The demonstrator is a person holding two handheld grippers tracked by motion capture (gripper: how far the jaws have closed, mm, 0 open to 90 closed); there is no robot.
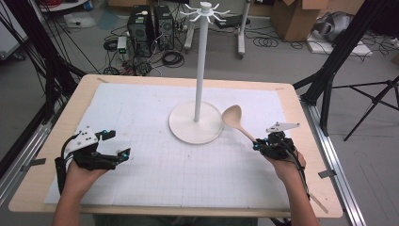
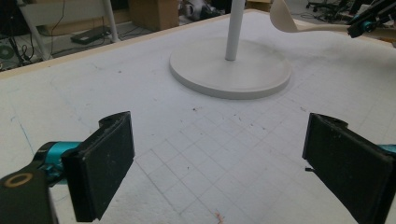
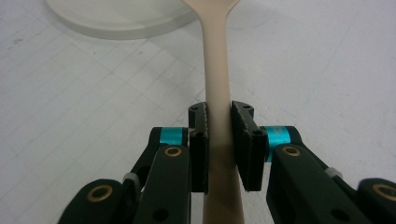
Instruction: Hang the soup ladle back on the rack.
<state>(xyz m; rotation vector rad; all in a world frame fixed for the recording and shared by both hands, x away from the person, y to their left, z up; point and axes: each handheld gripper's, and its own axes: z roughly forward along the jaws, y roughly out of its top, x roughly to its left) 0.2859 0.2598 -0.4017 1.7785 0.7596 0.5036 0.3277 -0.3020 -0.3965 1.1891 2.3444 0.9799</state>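
A beige spoon (image 1: 235,121) hangs just right of the white stand's round base (image 1: 186,132), its bowl toward the pole. My right gripper (image 1: 261,143) is shut on the spoon's handle (image 3: 216,93); both pads press its sides in the right gripper view. The spoon's bowl (image 2: 282,18) also shows at the top right of the left gripper view. The white stand (image 1: 200,66) rises from mid-table with hook arms at its top (image 1: 205,10). My left gripper (image 1: 117,144) rests at the table's left, open, with nothing between its fingers (image 2: 100,163), pointing toward the base (image 2: 261,74).
A white gridded mat (image 1: 155,165) covers the wooden table (image 1: 306,141). Behind the table are computer towers (image 1: 149,28), cables, cardboard boxes and black tripod legs (image 1: 336,56). Open mat lies between the two grippers.
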